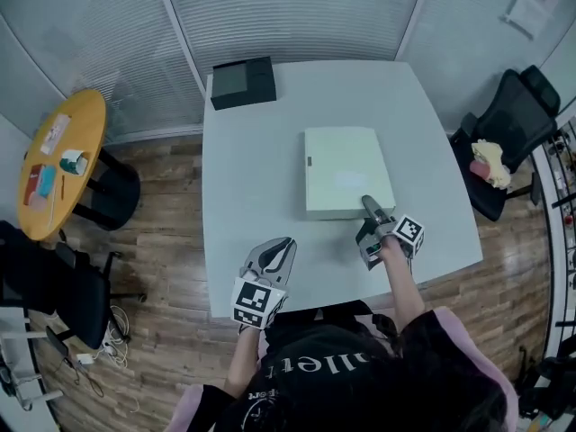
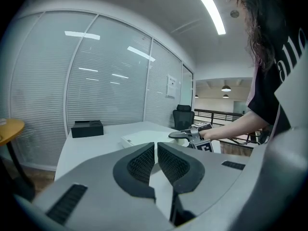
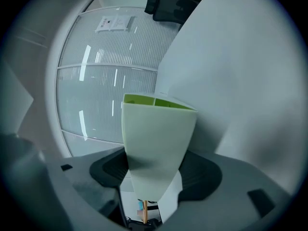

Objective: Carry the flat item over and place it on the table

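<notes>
A flat pale green box (image 1: 346, 171) lies on the white table (image 1: 256, 178), right of its middle. My right gripper (image 1: 367, 211) is at the box's near right corner, one jaw over the top, shut on its edge. In the right gripper view the box (image 3: 156, 143) stands edge-on between the two dark pads (image 3: 204, 174), filling the gap. My left gripper (image 1: 283, 248) hovers over the table's front edge, shut and empty, its pads (image 2: 144, 162) together. From the left gripper view the box (image 2: 139, 137) and the right gripper (image 2: 190, 134) show ahead.
A black box (image 1: 243, 82) sits at the table's far left corner. A round yellow side table (image 1: 58, 160) with small items stands to the left, a dark chair (image 1: 54, 286) below it. Another black chair (image 1: 517, 120) stands to the right. Blinds cover glass walls behind.
</notes>
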The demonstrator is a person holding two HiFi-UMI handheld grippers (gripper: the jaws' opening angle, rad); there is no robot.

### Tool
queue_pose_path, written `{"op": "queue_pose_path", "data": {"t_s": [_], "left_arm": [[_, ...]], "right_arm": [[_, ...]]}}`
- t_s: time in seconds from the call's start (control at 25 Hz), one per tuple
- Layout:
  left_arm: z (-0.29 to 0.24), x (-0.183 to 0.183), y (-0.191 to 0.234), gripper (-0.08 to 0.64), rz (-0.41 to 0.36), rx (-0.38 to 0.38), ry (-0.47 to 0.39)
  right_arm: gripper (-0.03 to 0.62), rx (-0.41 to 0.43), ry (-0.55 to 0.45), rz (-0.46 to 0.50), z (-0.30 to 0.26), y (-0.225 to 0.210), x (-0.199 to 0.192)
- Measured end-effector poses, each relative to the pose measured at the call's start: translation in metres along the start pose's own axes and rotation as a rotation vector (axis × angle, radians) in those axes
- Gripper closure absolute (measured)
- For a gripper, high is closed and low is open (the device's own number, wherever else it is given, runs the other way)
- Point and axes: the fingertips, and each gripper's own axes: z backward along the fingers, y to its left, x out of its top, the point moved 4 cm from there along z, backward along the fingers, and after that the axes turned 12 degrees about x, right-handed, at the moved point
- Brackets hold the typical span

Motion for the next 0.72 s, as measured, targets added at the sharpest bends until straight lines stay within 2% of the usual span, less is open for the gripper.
{"op": "queue_pose_path", "data": {"t_s": [0.28, 0.72], "left_arm": [[-0.045, -0.020, -0.005, 0.523, -0.039, 0.046, 0.094], [-0.125, -0.052, -0.019, 0.508, -0.122, 0.057, 0.217]], "right_arm": [[0.285, -0.062, 0.082, -0.017, -0.019, -0.017, 0.005], [0.250, -0.168, 0.182, 0.007, -0.027, -0.044, 0.013]]}}
